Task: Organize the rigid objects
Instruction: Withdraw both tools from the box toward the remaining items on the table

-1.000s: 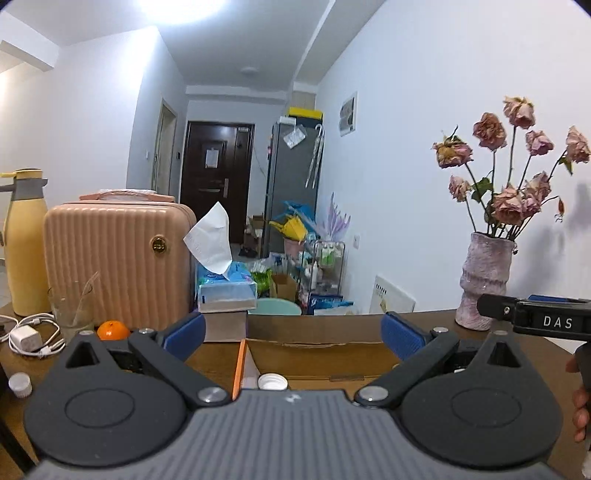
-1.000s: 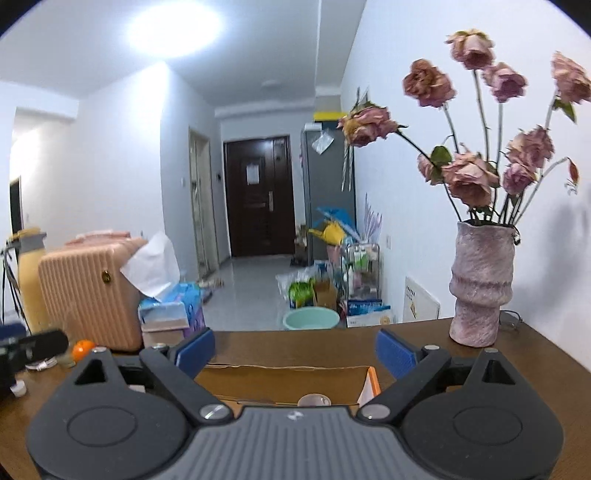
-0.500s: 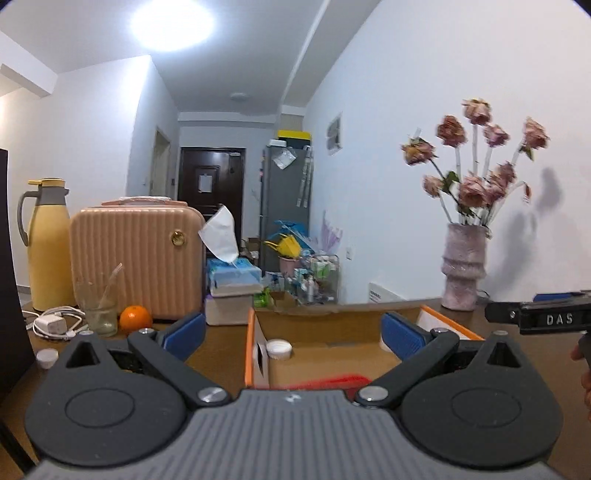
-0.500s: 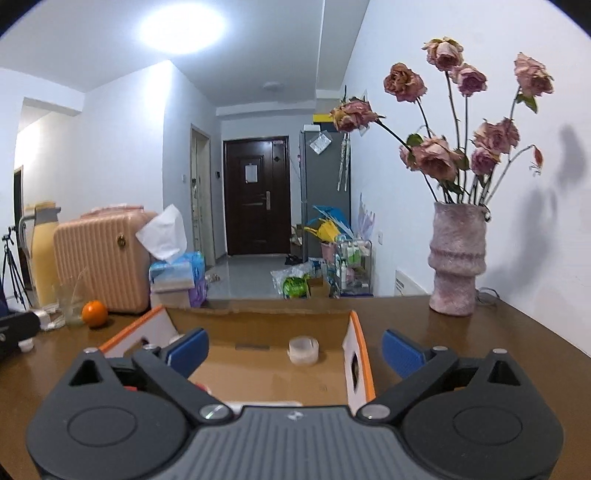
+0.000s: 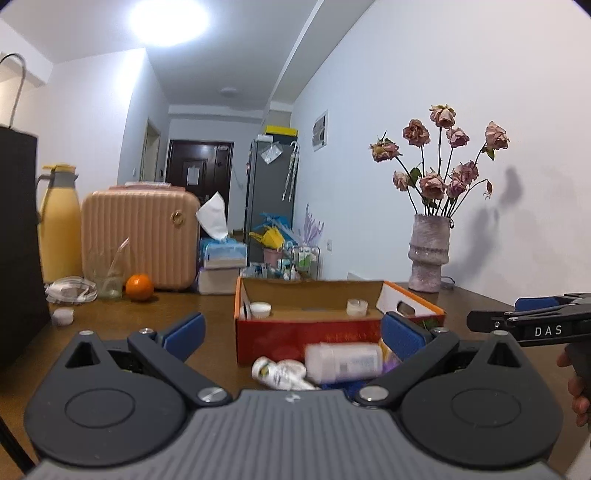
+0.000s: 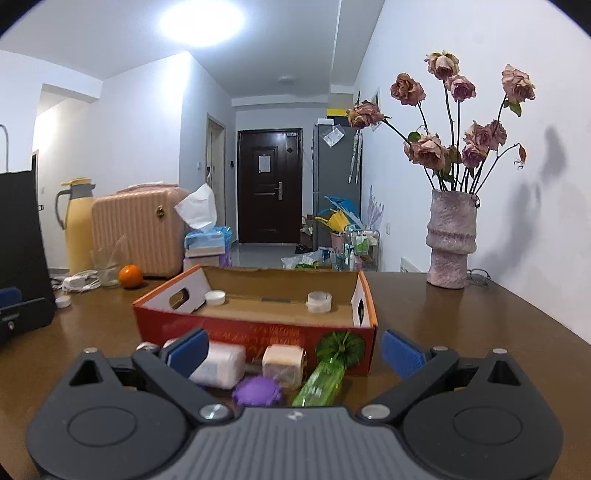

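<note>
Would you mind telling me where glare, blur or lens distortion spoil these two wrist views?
Left wrist view: the ceiling light blows out to white, the white bottle lying before the cardboard box is smeared by motion, and the corners go dark. Right wrist view: the same light glares, walls bow from the fisheye, the vase is sharp, and the flowers cast a soft shadow on the wall.

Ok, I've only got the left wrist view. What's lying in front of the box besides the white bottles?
Observer: A green bottle on its side, with its base toward the box.
Operator: Anything next to it?
Observer: A purple ball, close beside it.
Operator: And the right gripper?
Observer: The right gripper is open and holds nothing.
</note>
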Tool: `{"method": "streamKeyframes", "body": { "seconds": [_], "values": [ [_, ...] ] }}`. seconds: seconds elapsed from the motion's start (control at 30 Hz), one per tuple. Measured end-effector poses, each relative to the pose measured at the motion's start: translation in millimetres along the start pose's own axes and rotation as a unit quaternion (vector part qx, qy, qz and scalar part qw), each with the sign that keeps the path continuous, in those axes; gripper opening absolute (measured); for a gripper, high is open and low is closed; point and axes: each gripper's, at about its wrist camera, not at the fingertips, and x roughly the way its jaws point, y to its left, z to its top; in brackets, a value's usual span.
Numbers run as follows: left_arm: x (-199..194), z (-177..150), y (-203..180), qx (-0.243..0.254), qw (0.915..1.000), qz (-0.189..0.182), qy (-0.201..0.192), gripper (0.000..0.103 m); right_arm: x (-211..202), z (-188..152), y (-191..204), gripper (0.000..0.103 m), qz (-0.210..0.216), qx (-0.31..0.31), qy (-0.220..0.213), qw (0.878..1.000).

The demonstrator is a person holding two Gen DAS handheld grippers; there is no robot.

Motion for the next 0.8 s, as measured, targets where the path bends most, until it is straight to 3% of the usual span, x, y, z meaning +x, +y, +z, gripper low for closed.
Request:
{"method": "streamKeyframes", "body": {
  "seconds": [0.27,0.5,0.8],
  "values": [
    [-55.0,-23.0,1.9,-0.02,0.9994,0.006,0.028,0.103,-60.6,-46.4,23.5,0.101,0.015,-0.039,0.002,0.999],
    [-94.1,-52.1,-5.4,0.006,0.9987,-0.007,0.051,0.103,-115.4,-82.8,46.6,0.101,0.017,-0.06,0.012,0.998],
    [-90.6,-70.7,-15.6,0.017,0.995,-0.009,0.098,0.103,-128.1,-100.4,41.1,0.101,0.005,-0.04,0.046,0.998]
  ]
}}
